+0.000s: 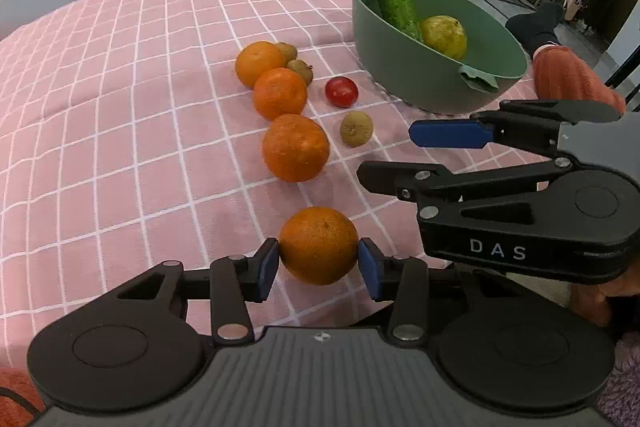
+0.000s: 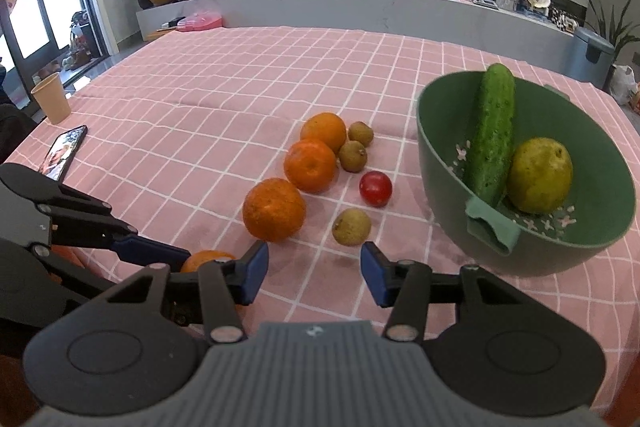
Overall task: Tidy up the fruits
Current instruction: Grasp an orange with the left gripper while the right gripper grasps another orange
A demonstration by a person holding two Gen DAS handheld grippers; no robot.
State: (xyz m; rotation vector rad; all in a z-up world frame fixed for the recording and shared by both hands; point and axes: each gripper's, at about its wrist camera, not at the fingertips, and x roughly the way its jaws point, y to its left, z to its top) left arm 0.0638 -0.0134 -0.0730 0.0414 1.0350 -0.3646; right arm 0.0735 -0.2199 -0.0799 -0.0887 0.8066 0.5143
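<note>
Pinching the nearest orange (image 1: 318,245) between its two blue pads, the left hand-held gripper (image 1: 318,259) is held low and level just above the pink checked cloth of the bench (image 1: 120,131), its fingers pointed away toward the row of fruit. The pads are pressed against the left and right flanks of the orange, which sits at the near end of that row. The right hand-held gripper (image 2: 314,273) is held to the right of it, its fingers spread wide with nothing between them; in the left wrist view it is seen turned on its side, one blue pad (image 1: 450,133) above the other finger and pointed left toward the fruit. In the right wrist view a small brown fruit (image 2: 351,226) is seen just beyond the spread fingers.

Farther out, three more oranges are lined up: a second orange (image 1: 295,147), a third orange (image 1: 279,93) and a fourth orange (image 1: 260,63), the last two touching. A red tomato (image 1: 341,91) lies to their right, and two more brown fruits (image 1: 300,69) are tucked against the far oranges. At far right a green bowl (image 1: 400,67) is set on the bench, a cucumber (image 1: 394,3) leaned against its wall and a yellow-green fruit (image 1: 444,37) beside it.
</note>
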